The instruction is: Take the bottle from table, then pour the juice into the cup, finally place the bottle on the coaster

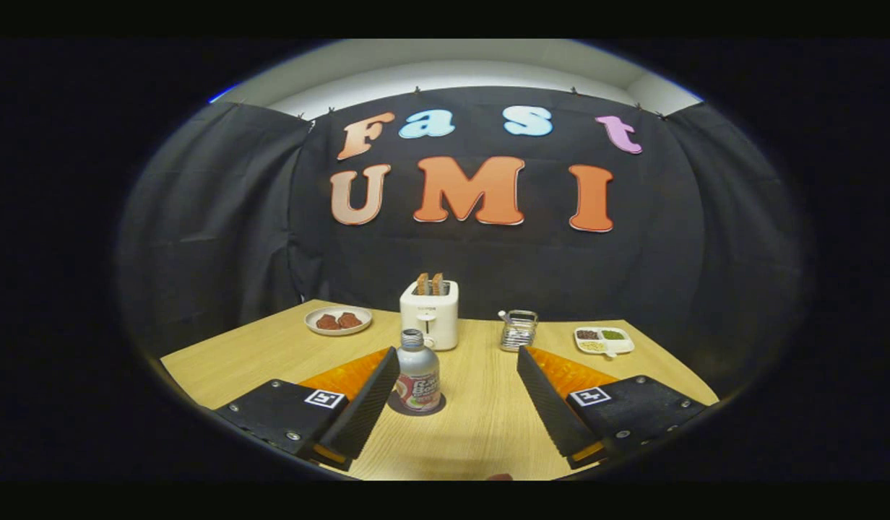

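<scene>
Tabletop [488, 426]: bottle [418, 372] inside open claw [458, 361].

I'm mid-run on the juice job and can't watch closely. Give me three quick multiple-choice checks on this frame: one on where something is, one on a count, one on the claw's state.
1. Where does the bottle stand?
A. On the dark coaster, close by the claw's left finger
B. On the plate
C. Inside the wire basket

2. How many slices stick up from the toaster?
A. None
B. Two
C. Four

3. What state is the claw in?
A. Shut on the bottle
B. Shut on nothing
C. Open, its fingers spread wide apart

Answers:
1. A: the dark round coaster shows under the bottle's base, next to the left finger.
2. B: two brown slices rise from the slots.
3. C: a wide stretch of bare table lies between the fingers, and the right one is far from the bottle.
</scene>
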Demonstrator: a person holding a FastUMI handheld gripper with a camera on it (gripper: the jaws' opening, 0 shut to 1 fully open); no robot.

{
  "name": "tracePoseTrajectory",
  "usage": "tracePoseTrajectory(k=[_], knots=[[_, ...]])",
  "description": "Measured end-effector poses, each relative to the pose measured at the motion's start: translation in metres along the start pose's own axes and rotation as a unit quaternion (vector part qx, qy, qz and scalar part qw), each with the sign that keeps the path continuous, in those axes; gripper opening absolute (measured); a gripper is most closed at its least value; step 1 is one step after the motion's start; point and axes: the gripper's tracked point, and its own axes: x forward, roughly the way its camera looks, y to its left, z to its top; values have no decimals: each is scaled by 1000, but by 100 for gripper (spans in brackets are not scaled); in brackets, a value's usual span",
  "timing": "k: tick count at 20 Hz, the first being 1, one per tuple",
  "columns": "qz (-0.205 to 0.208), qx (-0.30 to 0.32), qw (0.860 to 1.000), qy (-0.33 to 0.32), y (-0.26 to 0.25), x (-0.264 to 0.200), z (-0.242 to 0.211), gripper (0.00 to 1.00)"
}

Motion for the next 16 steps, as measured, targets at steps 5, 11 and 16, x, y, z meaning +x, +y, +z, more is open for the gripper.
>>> tracePoseTrajectory(k=[5,11,16], knots=[[-25,16,999,-24,-32,-44,15,97],[-48,30,998,-33,-59,-72,15,97],[-67,36,997,-34,-77,-81,12,97]])
